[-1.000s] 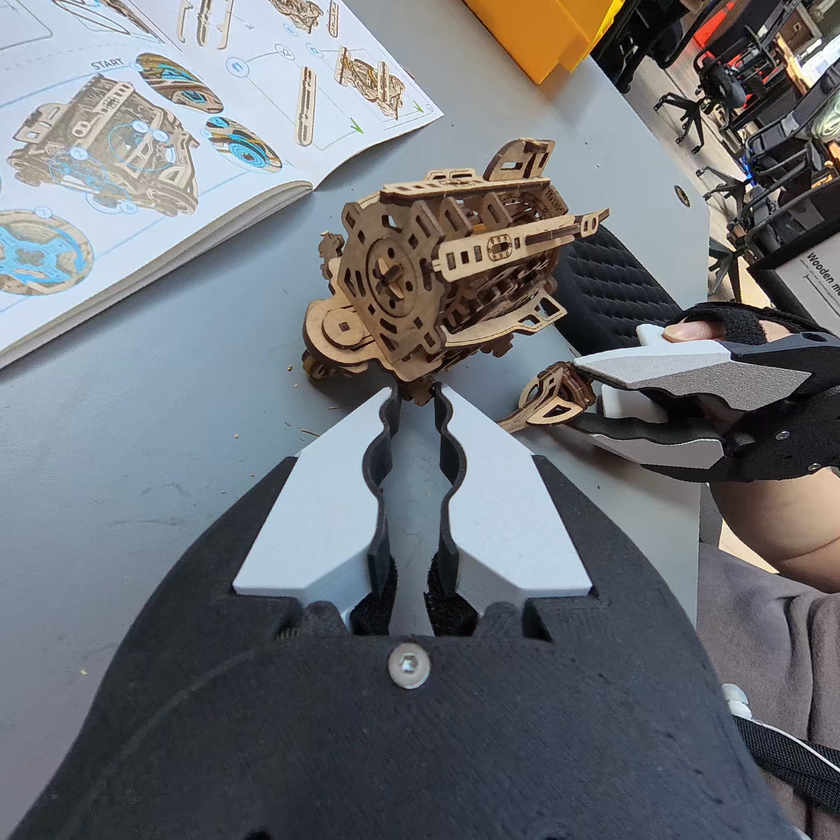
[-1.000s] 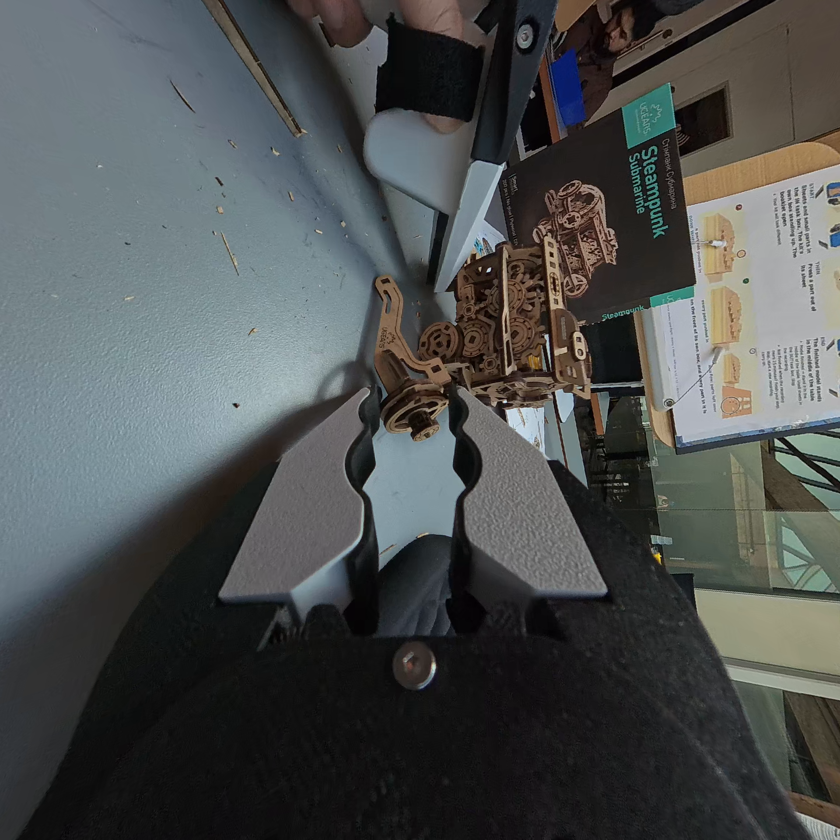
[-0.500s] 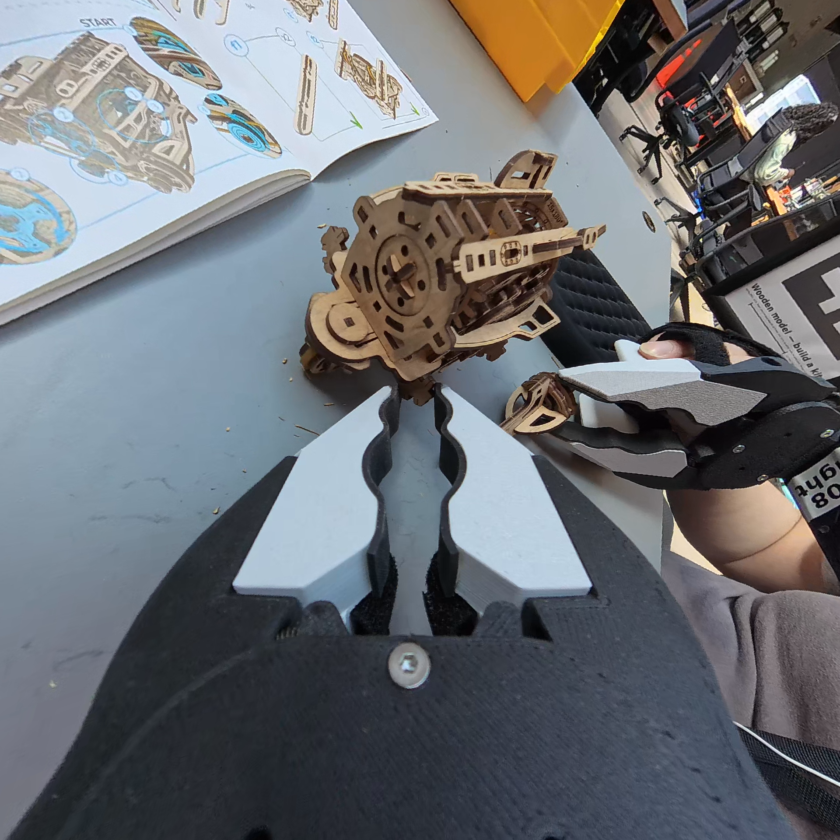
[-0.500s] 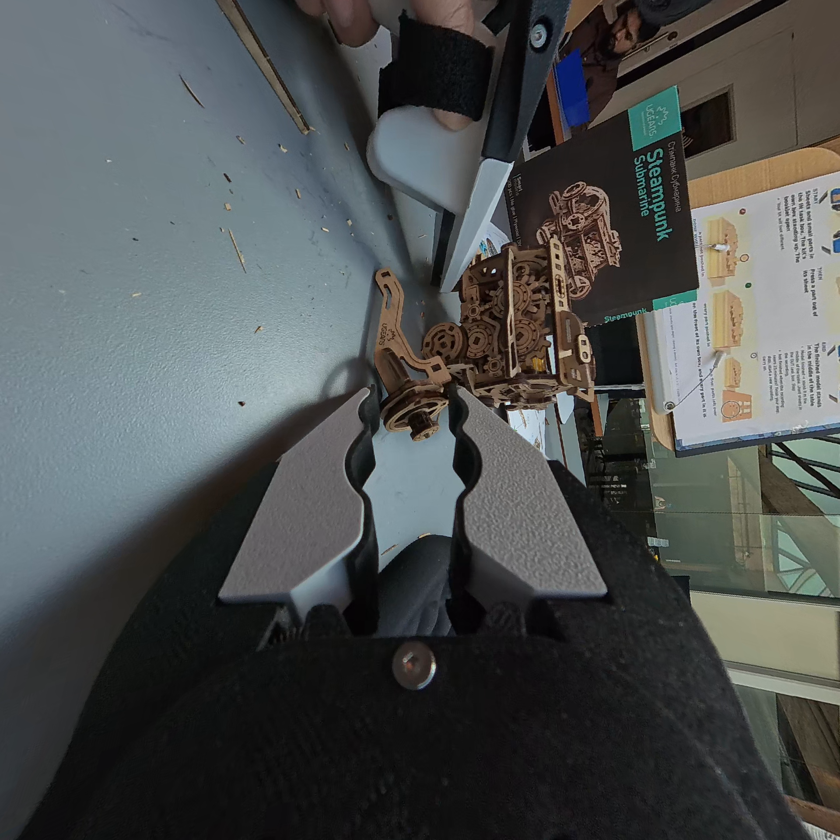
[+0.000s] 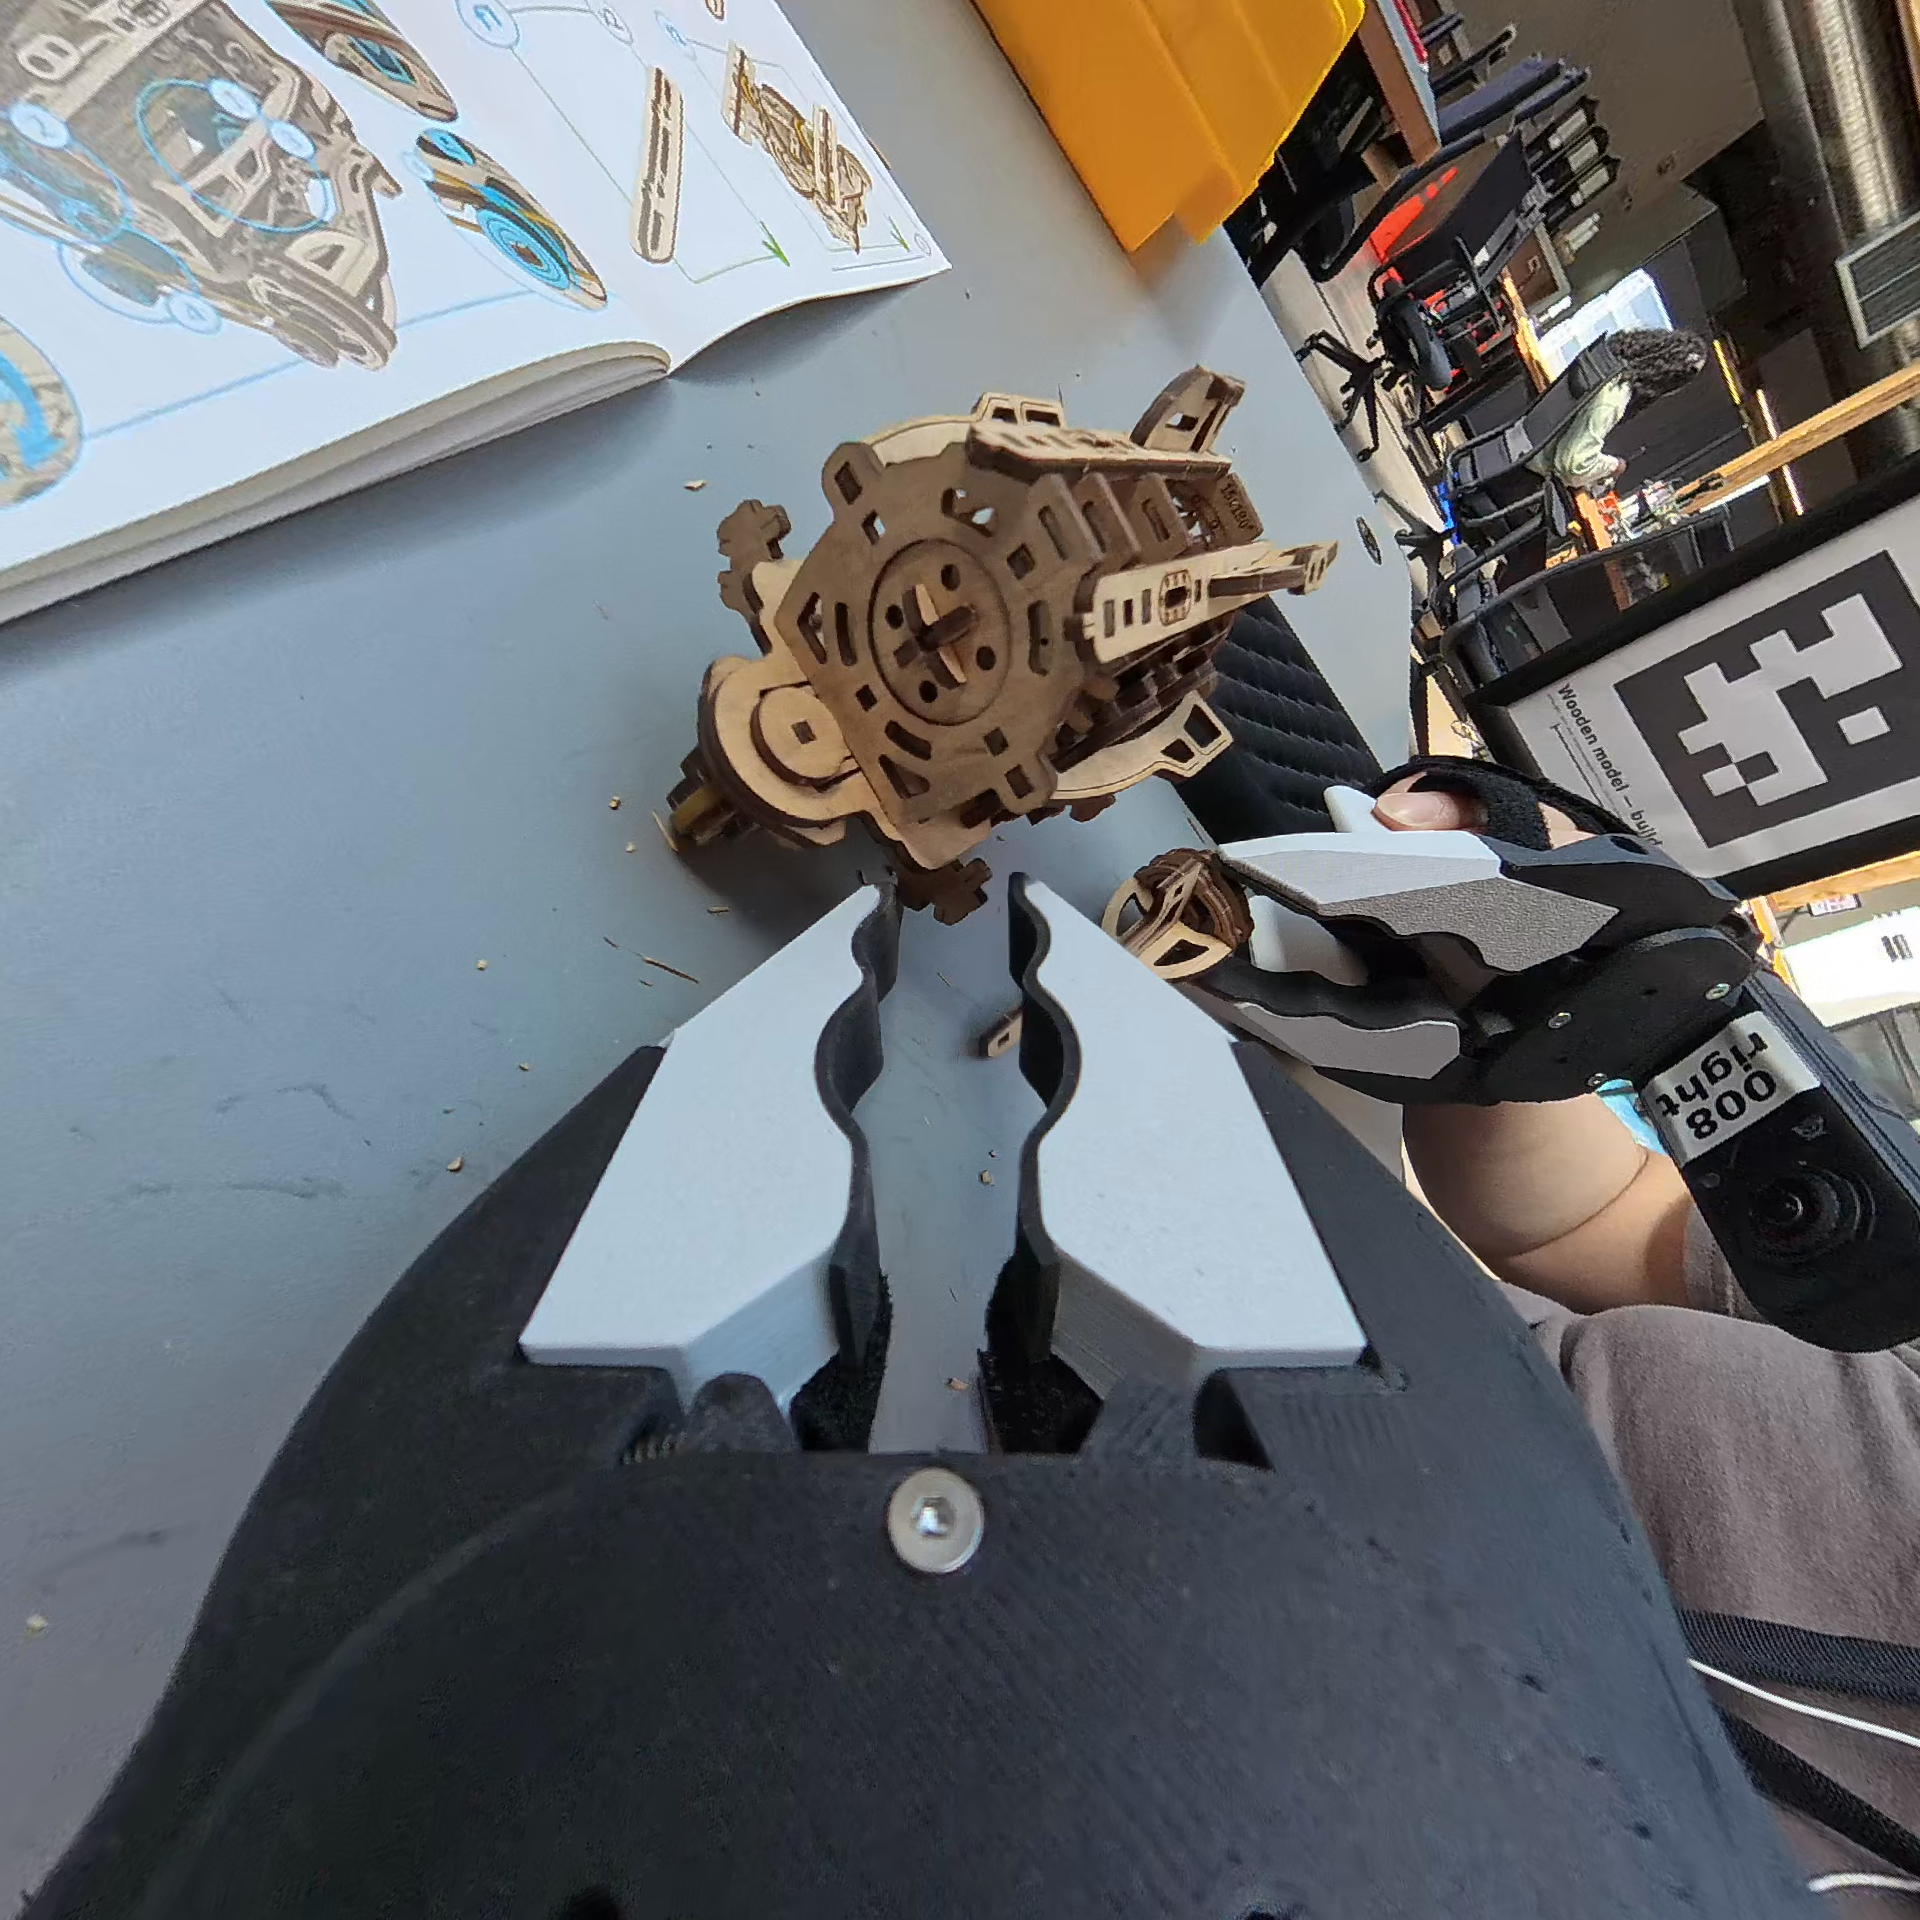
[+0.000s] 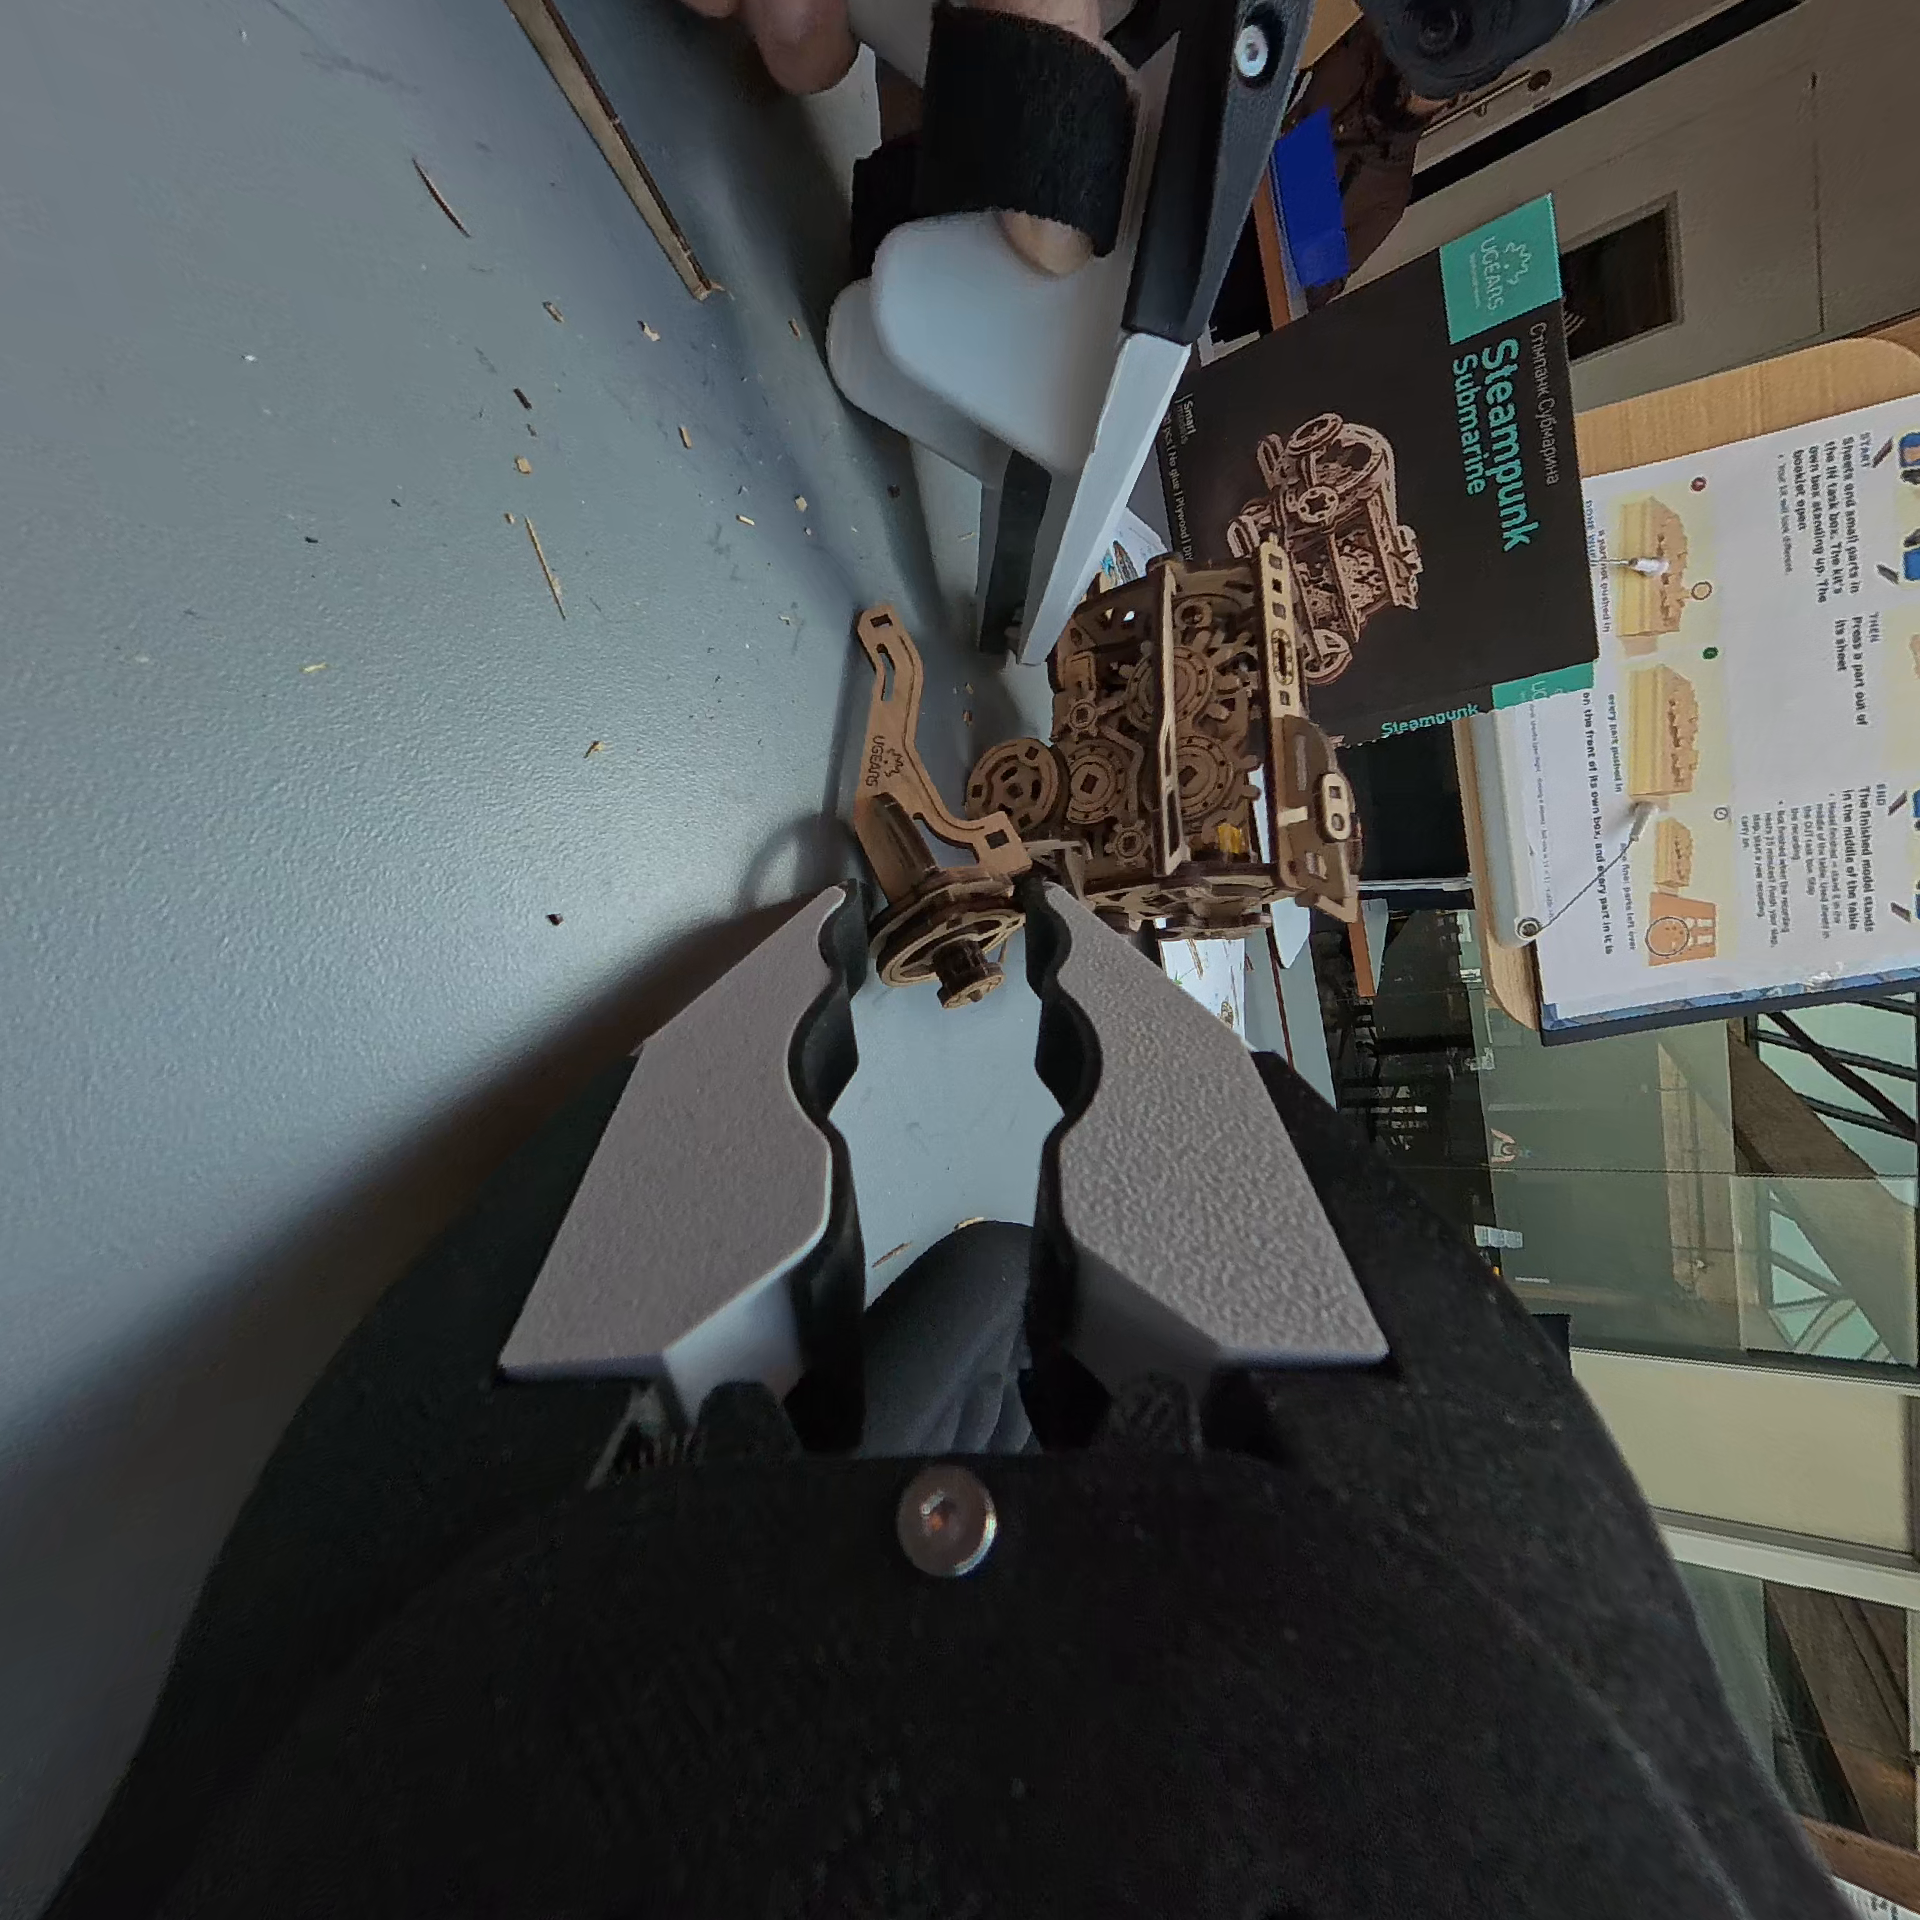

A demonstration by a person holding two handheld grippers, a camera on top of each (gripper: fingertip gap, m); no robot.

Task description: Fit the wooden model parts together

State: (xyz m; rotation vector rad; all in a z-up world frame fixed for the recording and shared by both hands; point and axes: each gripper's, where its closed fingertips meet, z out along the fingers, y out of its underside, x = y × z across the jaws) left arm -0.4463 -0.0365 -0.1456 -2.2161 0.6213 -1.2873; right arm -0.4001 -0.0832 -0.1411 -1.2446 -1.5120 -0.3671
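Now | left claw (image 5: 945,894) released, wooden model (image 5: 977,644) just ahead | right claw (image 6: 940,920) grasping wheel part (image 6: 940,935)

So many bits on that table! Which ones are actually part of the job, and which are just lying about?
Part of the job:
- wooden model
- wheel piece gripped by the right gripper
- instruction booklet

Lying about:
- yellow bin
- wood splinters
- kit box

Print on box (image 6: 1455,499), poster (image 6: 1766,675), booklet (image 5: 312,208)

Bare counter (image 5: 260,935) lies open at the frame's left; the booklet (image 5: 312,260) blocks the upper left, the wooden model (image 5: 966,644) the centre.
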